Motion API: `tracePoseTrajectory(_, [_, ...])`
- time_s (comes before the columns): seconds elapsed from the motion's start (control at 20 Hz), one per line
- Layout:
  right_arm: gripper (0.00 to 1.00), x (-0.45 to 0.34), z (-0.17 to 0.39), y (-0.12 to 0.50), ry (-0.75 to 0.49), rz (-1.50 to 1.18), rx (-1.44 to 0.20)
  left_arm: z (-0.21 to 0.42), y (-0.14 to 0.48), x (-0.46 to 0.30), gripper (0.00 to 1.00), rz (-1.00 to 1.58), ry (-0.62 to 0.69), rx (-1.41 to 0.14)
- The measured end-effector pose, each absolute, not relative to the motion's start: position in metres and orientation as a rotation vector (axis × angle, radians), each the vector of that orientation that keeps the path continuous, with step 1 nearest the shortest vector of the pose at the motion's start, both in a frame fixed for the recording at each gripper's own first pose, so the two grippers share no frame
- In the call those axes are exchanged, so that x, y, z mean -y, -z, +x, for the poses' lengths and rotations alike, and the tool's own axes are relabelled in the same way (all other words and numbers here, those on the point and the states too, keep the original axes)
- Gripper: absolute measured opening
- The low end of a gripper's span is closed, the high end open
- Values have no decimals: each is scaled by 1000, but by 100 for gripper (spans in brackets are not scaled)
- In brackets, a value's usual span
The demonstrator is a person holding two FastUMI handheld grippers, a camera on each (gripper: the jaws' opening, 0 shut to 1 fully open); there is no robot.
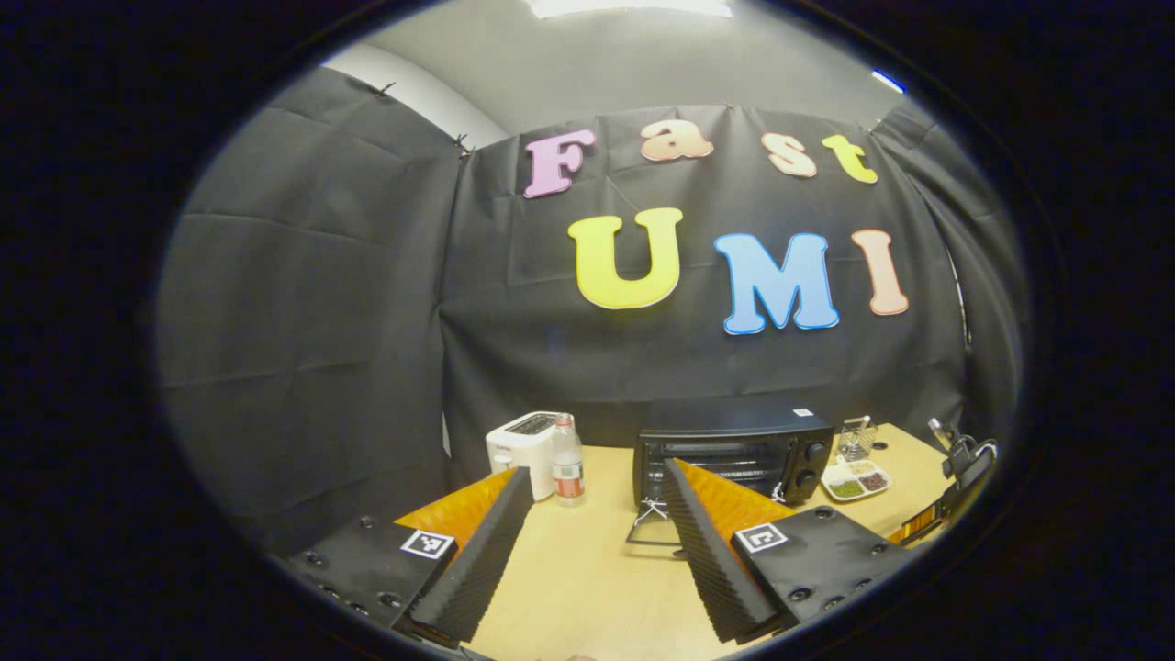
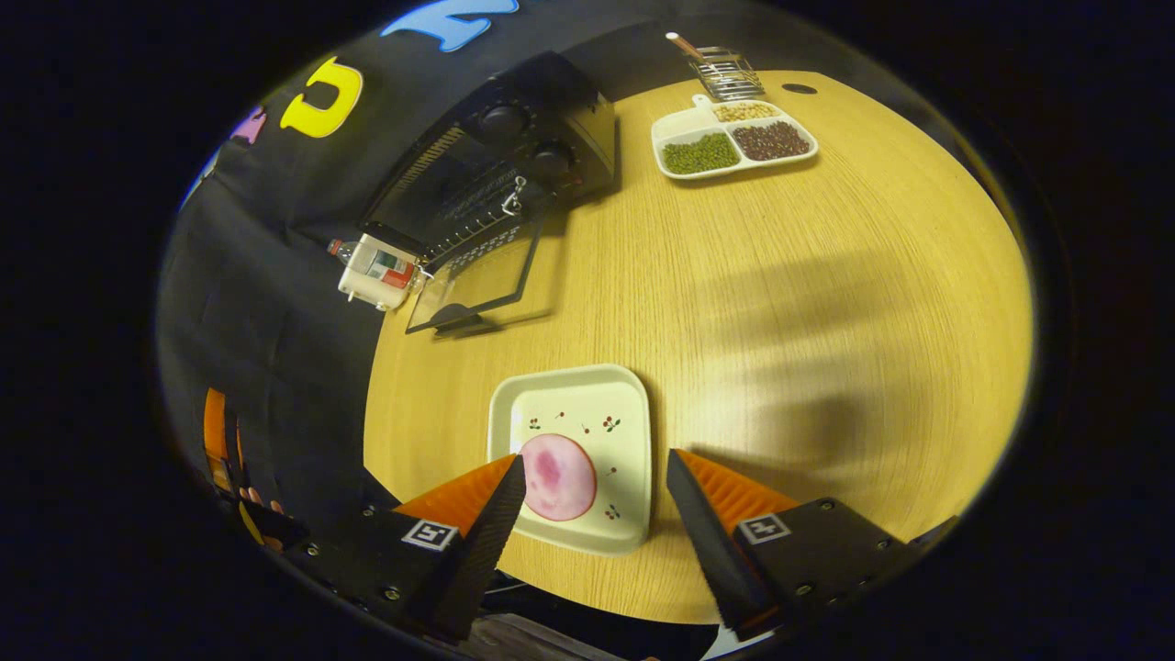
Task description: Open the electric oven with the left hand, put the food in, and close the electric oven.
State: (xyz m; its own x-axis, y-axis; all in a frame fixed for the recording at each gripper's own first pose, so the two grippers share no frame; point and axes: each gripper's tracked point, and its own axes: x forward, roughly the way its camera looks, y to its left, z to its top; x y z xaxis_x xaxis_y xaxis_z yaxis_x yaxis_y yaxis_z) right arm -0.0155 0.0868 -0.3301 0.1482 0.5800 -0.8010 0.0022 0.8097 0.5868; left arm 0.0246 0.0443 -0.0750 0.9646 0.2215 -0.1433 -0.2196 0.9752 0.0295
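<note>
Right tool (image 2: 597,468) spread above round pink food (image 2: 558,477) on white plate (image 2: 633,404); oven (image 2: 496,165) door open.

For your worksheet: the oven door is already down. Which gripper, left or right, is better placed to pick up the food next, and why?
Right. The right gripper hovers open directly over the plate, its fingers either side of the food. The left gripper points at the open oven, holding nothing.

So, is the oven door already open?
Yes, the oven has its glass door folded down flat over the table.
</note>
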Motion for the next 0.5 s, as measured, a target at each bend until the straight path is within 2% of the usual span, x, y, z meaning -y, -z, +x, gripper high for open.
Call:
tracePoseTrajectory(0.05, [87, -84, -16, 332, -436, 515, -1390, 24, 78, -46, 90, 11, -229, -152])
tracePoseTrajectory(0.2, [87, -84, -21, 340, -433, 494, -1431, 26, 81, -52, 100, -4, -243, -161])
tracePoseTrajectory(0.25, [87, -84, -22, 342, -432, 489, -1438, 26, 82, -52, 100, -7, -245, -161])
tracePoseTrajectory(0.3, [87, -84, -24, 344, -433, 478, -1455, 28, 82, -52, 91, -8, -246, -161])
tracePoseTrajectory(0.35, [87, -84, -23, 343, -432, 484, -1448, 29, 83, -52, 95, -7, -244, -161])
tracePoseTrajectory(0.4, [78, -86, -26, 353, -414, 466, -1462, 30, 80, -52, 90, -4, -245, -159])
tracePoseTrajectory(0.45, [66, -81, -24, 351, -401, 463, -1464, 32, 80, -52, 95, -2, -243, -156])
tracePoseTrajectory(0.5, [68, -83, -24, 355, -395, 463, -1469, 34, 79, -53, 100, 0, -242, -155])
